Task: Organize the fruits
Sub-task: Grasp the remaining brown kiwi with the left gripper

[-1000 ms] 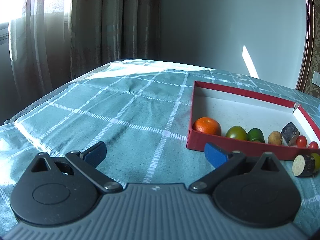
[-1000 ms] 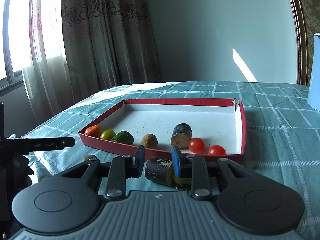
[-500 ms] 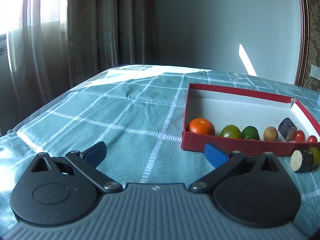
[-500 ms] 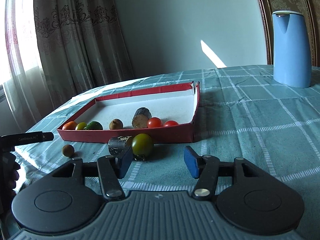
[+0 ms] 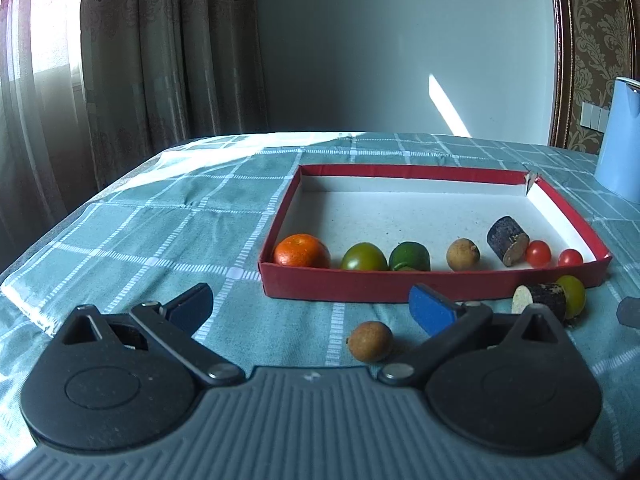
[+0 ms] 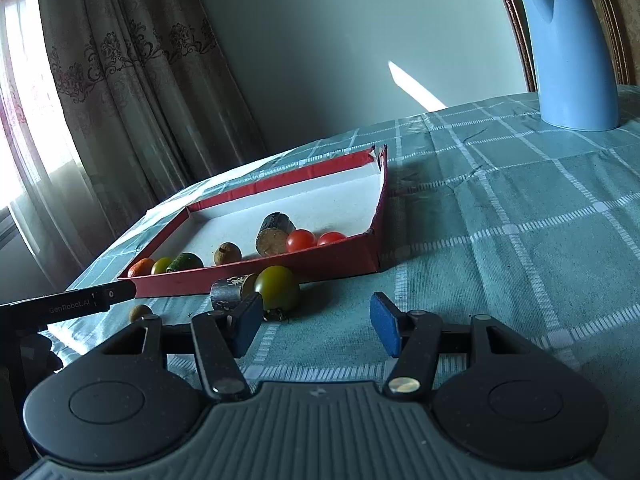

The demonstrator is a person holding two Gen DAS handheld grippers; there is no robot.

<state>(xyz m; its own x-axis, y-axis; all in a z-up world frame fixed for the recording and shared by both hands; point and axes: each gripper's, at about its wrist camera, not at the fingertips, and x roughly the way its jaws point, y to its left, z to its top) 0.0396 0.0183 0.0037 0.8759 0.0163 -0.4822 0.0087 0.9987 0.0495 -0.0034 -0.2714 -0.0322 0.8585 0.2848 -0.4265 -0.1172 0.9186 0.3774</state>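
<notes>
A red box (image 5: 344, 286) (image 6: 340, 258) holds a row of fruit: an orange (image 5: 301, 251), a green tomato (image 5: 363, 257), a lime (image 5: 409, 256), a longan (image 5: 463, 255), a dark cane piece (image 5: 507, 241) and two cherry tomatoes (image 5: 538, 254). In front of the box lie a loose longan (image 5: 370, 341) (image 6: 140, 313), a dark cane piece (image 5: 540, 300) (image 6: 228, 290) and a green tomato (image 5: 573, 300) (image 6: 277, 287). My left gripper (image 5: 312, 308) is open, with the loose longan between its fingers. My right gripper (image 6: 314, 326) is open and empty, right of the green tomato.
A blue kettle (image 6: 568, 52) (image 5: 620, 140) stands at the back right on the teal checked tablecloth (image 6: 500, 220). Curtains (image 5: 140, 60) hang at the left by the table's edge. The left gripper's body (image 6: 68, 302) shows at the left of the right wrist view.
My right gripper opened, let go of the cane piece and green tomato, and drew back to the right. My left gripper swung right, bringing the loose longan between its fingers.
</notes>
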